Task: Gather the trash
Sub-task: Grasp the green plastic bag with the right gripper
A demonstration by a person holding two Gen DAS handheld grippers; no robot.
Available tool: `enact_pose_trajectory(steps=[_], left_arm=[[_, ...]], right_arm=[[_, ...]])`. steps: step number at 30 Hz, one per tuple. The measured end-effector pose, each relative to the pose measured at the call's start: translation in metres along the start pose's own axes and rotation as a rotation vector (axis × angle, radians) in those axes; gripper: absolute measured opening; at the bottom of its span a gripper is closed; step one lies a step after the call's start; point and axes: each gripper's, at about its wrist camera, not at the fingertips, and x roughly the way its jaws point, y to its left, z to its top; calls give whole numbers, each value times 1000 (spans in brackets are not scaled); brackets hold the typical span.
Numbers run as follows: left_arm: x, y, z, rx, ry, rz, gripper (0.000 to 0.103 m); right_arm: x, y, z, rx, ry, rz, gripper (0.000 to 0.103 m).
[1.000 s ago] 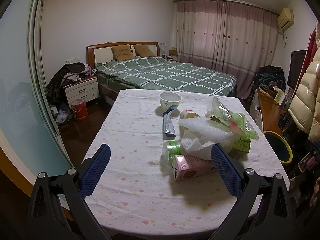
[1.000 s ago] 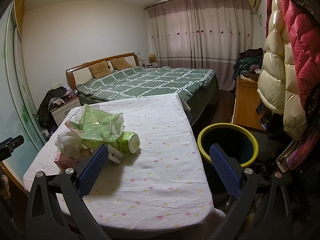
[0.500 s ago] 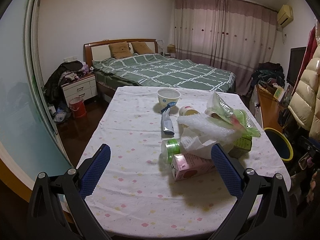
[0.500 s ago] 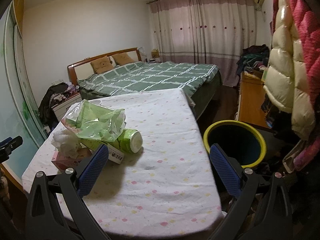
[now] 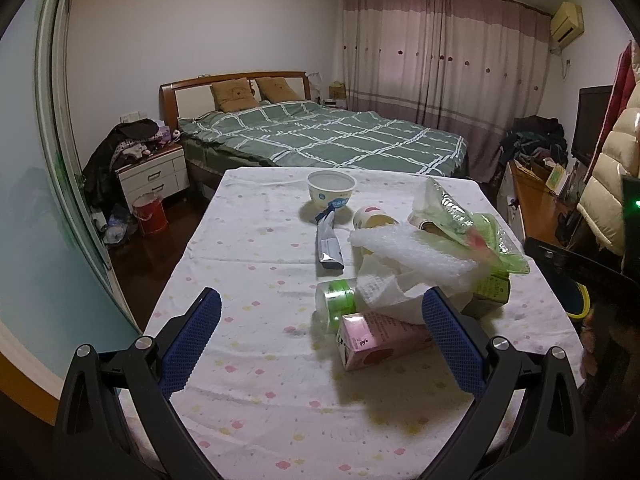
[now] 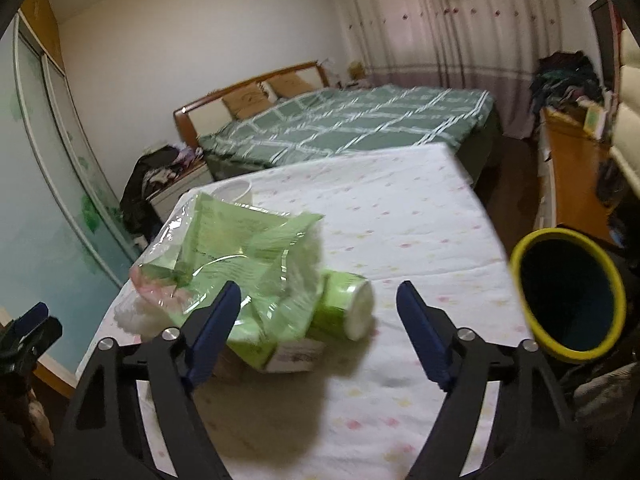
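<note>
A pile of trash lies on the flowered tablecloth (image 5: 256,264). It holds a pink carton (image 5: 380,338), a green-capped container (image 5: 335,304), a white paper towel (image 5: 384,284), bubble wrap (image 5: 412,252) and a green plastic bag (image 5: 464,220). My left gripper (image 5: 320,312) hovers open just short of the pink carton. My right gripper (image 6: 318,300) is open, its jaws closing. A green cylindrical container (image 6: 344,304) lies ahead between its fingers, untouched, beside the green bag (image 6: 232,240) and a green carton (image 6: 256,344). A yellow-rimmed bin (image 6: 520,280) stands to the right of the table.
Farther back on the table lie a silver sachet (image 5: 330,242), a paper bowl (image 5: 331,192) and a small cup (image 5: 374,218). Beyond is a bed with a green checked cover (image 5: 340,140). A wooden desk (image 6: 572,176) and hanging coats line the right side.
The right gripper has swung left from the table's edge and bin toward the trash pile, and its jaws have narrowed. The left gripper has crept slightly closer to the pile.
</note>
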Motion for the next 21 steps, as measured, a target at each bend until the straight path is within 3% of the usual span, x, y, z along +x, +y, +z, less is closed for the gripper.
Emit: enact_pose_trajectory(steps=[7,8,10,13,21], left_arm=[[13,4,1,-7,14,0,99],[14,4,1,-9,16,0,99],[17,6,1,-13,19,-3,99],[20,8,0,-17,22,-4,99],[24,10,-1,-20,29,-9,99]], right_arm=[[32,13,10,13,47,4,74],[37,14,10,14,60,1,71],[43,14,11,25,88,10,49],[46,11,11,43,96,15,26],[33,5,22,88,43,50,14]])
